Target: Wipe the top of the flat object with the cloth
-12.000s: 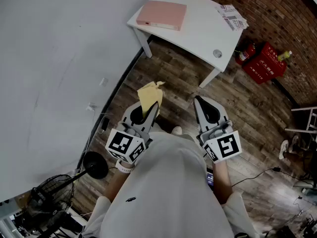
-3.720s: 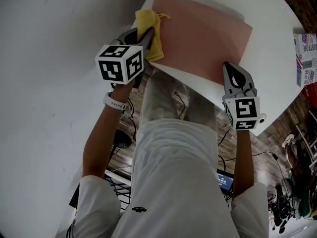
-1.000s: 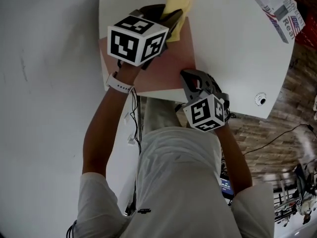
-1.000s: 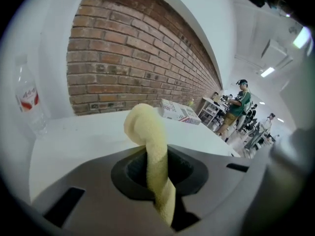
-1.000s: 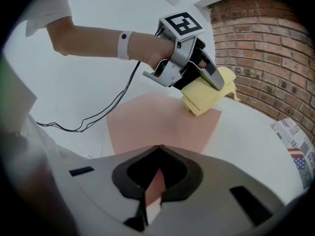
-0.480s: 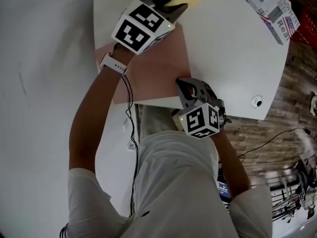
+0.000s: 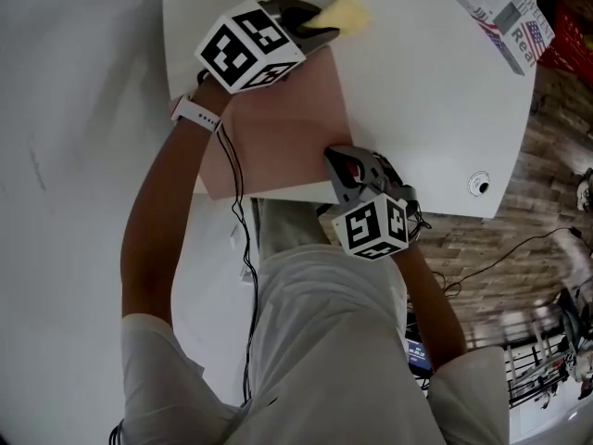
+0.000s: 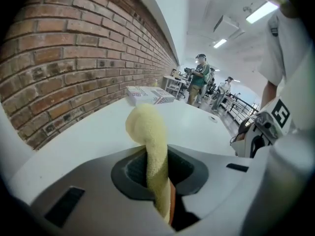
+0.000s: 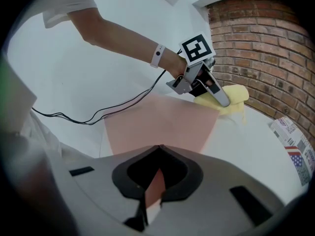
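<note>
The flat object is a pink board lying on a white table, partly over its near edge. My left gripper is shut on a yellow cloth, which sits just past the board's far right corner, over the table. In the left gripper view the cloth sticks up out of the shut jaws. My right gripper is at the board's near right corner, shut on its edge. The right gripper view shows the board, the left gripper and the cloth beyond it.
A printed cardboard box lies at the table's far right, and a round cable hole is near its right edge. A white wall stands to the left and a black cable hangs below the table. Several people stand far off.
My left gripper has carried the cloth along the board's far right part and off its far corner onto the table. The right gripper has stayed at the near right corner.
</note>
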Available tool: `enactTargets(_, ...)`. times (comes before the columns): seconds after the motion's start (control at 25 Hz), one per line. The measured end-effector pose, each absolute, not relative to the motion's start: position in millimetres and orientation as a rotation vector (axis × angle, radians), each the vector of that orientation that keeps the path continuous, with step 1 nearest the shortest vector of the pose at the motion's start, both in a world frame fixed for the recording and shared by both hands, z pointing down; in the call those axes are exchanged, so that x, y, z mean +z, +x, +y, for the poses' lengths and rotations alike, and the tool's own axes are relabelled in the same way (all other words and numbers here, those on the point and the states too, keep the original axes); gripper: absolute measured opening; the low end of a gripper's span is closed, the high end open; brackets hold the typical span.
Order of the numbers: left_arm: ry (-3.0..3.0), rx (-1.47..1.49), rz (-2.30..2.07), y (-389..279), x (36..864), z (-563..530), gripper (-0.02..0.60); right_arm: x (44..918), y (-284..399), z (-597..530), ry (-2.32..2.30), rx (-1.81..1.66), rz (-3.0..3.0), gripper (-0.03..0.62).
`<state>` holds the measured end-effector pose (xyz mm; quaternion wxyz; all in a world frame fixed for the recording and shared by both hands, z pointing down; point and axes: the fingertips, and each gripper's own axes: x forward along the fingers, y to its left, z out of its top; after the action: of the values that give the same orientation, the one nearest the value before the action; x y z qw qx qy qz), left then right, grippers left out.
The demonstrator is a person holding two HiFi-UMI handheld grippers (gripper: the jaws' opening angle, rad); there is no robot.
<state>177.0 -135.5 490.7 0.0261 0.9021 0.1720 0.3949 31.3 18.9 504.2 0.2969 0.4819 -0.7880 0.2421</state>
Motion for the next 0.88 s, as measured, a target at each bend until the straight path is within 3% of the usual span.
enactTargets(0.88, 2.483, 1.359, 0.310, 70, 529, -183, 0.060, 506, 34, 19, 1.332, 0.653, -2.022, 0.005)
